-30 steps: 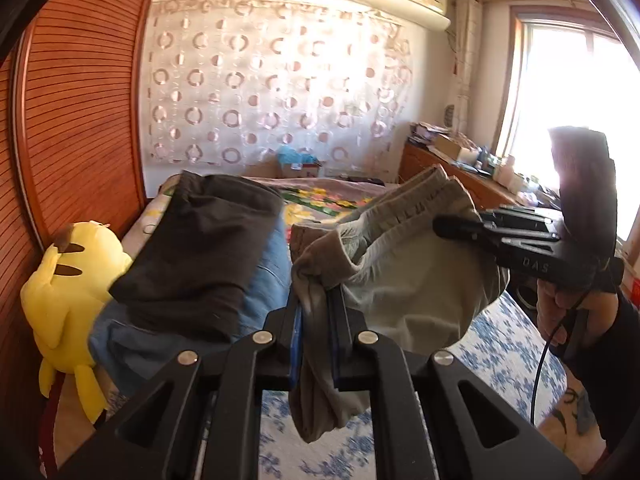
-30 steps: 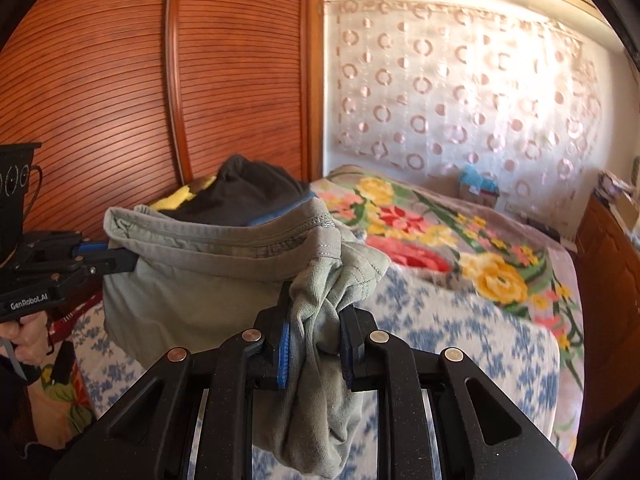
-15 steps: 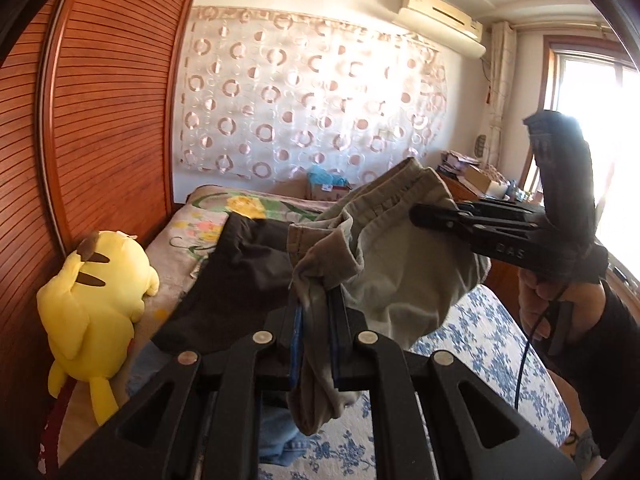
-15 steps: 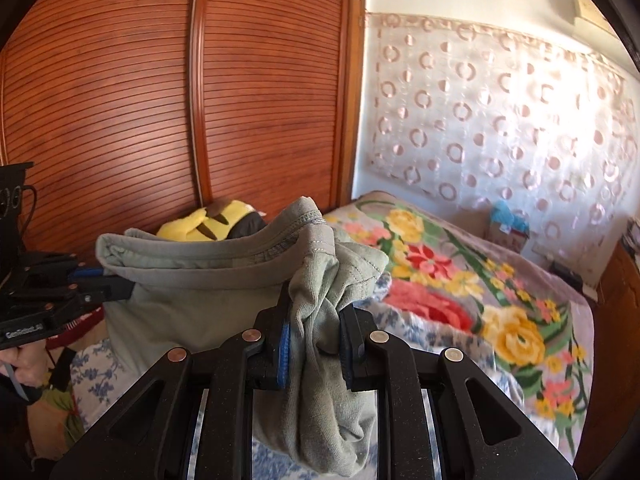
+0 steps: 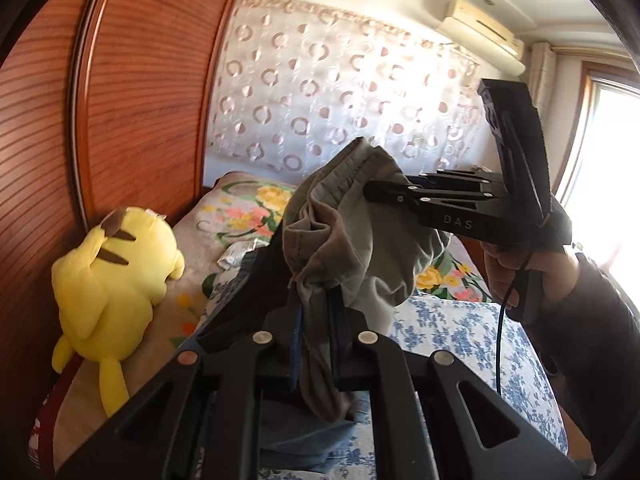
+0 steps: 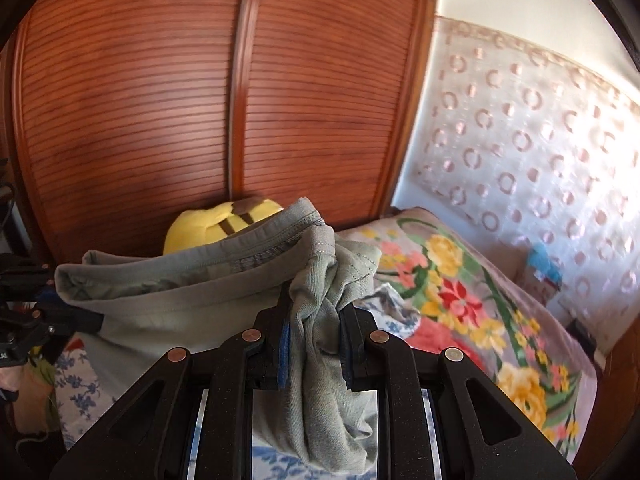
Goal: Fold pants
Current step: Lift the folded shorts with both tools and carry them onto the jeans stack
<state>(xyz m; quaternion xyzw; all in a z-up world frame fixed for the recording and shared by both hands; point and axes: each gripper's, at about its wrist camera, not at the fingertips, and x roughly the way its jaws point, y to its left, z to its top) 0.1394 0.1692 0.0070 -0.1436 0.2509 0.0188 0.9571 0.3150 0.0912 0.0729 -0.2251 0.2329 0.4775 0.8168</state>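
Grey-green pants (image 5: 372, 248) hang in the air between my two grippers above the bed. My left gripper (image 5: 314, 308) is shut on a bunched corner of the waistband. My right gripper (image 6: 316, 312) is shut on the other bunched corner, and the waistband (image 6: 192, 268) stretches from it to the left gripper (image 6: 60, 312) at the left edge of that view. In the left wrist view the right gripper (image 5: 372, 192) reaches in from the right, gripping the pants' top edge. The legs hang below, hidden by the gripper bodies.
A yellow plush toy (image 5: 116, 272) lies at the bed's left edge against the wooden wardrobe (image 6: 200, 100). A dark garment (image 5: 248, 296) and blue jeans (image 5: 304, 440) are stacked under the pants. The bed has a floral blanket (image 6: 460, 292) and blue-patterned sheet (image 5: 460, 336).
Both grippers have risen and swung left toward the wardrobe with the pants. The pants now hang higher over the stacked clothes.
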